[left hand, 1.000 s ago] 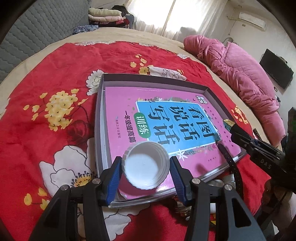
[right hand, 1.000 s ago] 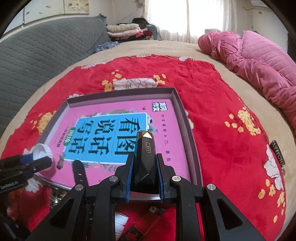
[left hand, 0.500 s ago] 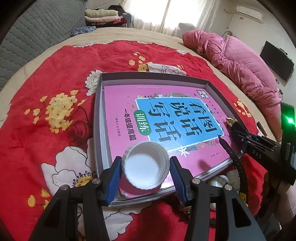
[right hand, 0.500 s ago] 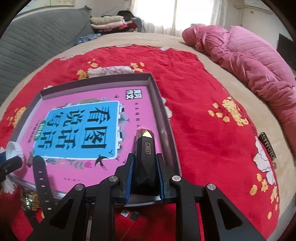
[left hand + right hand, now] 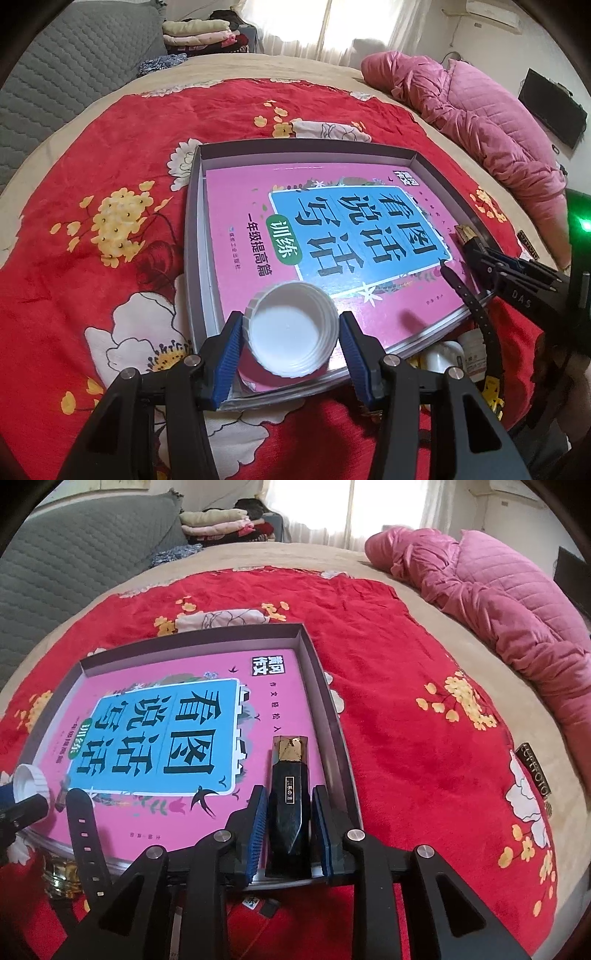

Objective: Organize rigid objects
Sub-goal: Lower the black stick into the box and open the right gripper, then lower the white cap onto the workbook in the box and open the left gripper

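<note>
A grey shallow box (image 5: 194, 206) lies on the red flowered blanket with a pink book (image 5: 325, 236) inside it. My left gripper (image 5: 291, 341) is open, its blue pads a little clear of a white bottle cap (image 5: 291, 338) that rests on the book's near corner. My right gripper (image 5: 289, 823) is open around a black faceted stick with a gold tip (image 5: 289, 794), which lies on the book (image 5: 159, 716) by the box's right wall (image 5: 332, 738). The cap also shows at the left edge of the right wrist view (image 5: 29, 782).
A black watch strap (image 5: 83, 834) hangs over the box's near edge. A small white bottle (image 5: 448, 356) and a glass jar (image 5: 55, 877) lie below that edge. A pink quilt (image 5: 498, 602) lies at the right; folded clothes (image 5: 199, 33) are at the back.
Both grippers have opened. The cap and the black stick, held before, now rest on the book. The right gripper has shifted toward the box's right wall.
</note>
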Tool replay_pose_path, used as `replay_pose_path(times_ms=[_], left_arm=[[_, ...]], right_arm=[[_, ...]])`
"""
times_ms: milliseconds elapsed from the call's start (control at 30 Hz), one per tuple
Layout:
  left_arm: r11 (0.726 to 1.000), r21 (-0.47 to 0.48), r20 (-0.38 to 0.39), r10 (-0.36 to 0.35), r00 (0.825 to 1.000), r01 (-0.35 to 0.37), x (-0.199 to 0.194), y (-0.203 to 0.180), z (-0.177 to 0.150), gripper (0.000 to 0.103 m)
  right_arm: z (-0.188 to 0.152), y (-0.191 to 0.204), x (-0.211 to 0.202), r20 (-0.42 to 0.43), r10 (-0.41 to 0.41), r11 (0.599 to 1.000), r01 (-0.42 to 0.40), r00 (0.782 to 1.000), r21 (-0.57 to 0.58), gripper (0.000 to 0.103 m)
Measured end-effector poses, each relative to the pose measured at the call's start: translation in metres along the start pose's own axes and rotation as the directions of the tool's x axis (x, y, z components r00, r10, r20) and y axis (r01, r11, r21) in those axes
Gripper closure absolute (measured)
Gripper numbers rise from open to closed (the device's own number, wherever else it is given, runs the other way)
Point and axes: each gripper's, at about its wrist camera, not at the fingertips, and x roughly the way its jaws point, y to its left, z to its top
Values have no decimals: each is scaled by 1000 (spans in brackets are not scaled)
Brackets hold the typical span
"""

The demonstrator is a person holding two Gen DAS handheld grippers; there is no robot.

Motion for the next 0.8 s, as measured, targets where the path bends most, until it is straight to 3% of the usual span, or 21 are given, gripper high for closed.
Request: replay_pose_path(times_ms=[100, 267, 467, 800], left_arm=[[1000, 4, -3, 1, 1000, -1, 1, 0, 0, 51], [1000, 22, -9, 10, 1000, -10, 0, -3, -1, 51], [999, 14, -8, 37, 999, -37, 1, -5, -4, 51], [999, -37, 6, 20, 1000, -20, -3, -4, -8, 51]], right_arm=[[-3, -3, -12, 29, 22, 999, -23, 999, 23, 70], [-17, -20, -52, 162, 81, 993, -94, 984, 76, 54], [-28, -22, -73, 194, 105, 992, -116, 975, 47, 53], [-39, -23, -85, 221, 129, 989, -141, 967, 42, 53]])
